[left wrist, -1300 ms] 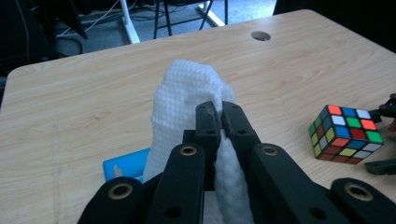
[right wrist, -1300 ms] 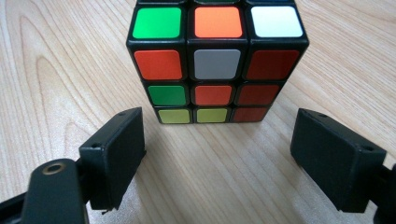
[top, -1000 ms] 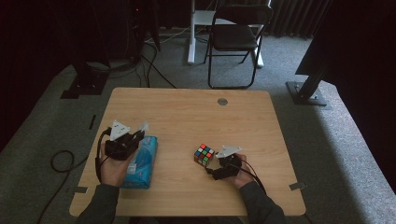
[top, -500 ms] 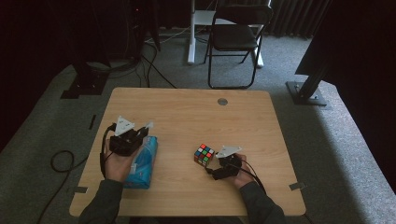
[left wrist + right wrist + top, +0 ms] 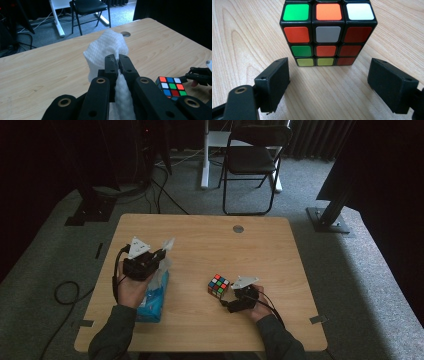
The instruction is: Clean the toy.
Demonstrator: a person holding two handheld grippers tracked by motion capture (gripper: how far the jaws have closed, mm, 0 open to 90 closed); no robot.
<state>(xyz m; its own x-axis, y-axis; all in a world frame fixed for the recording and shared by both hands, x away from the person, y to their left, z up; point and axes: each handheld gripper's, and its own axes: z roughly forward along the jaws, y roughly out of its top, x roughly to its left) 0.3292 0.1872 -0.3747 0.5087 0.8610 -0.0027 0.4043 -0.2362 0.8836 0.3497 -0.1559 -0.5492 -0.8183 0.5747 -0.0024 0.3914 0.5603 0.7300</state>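
My left gripper (image 5: 161,253) is shut on a white tissue (image 5: 168,244) and holds it above a blue tissue pack (image 5: 151,301) at the table's left. In the left gripper view the jaws (image 5: 117,59) pinch the tissue (image 5: 105,47), which bunches up ahead of them and trails down between the fingers. A scrambled colour cube (image 5: 218,286) sits on the table at centre right. My right gripper (image 5: 227,300) rests just behind it. In the right gripper view its jaws (image 5: 329,85) stand open, with the cube (image 5: 327,32) just ahead of the fingertips and not touched.
The wooden table (image 5: 200,245) has a round cable hole (image 5: 238,228) near its far edge. A folding chair (image 5: 250,160) and a white desk leg (image 5: 205,155) stand beyond the table. Cables lie on the grey floor at the left (image 5: 65,292).
My left gripper has risen and shifted a little to the right, drawing the tissue further out of the pack. The right gripper and the cube have stayed put.
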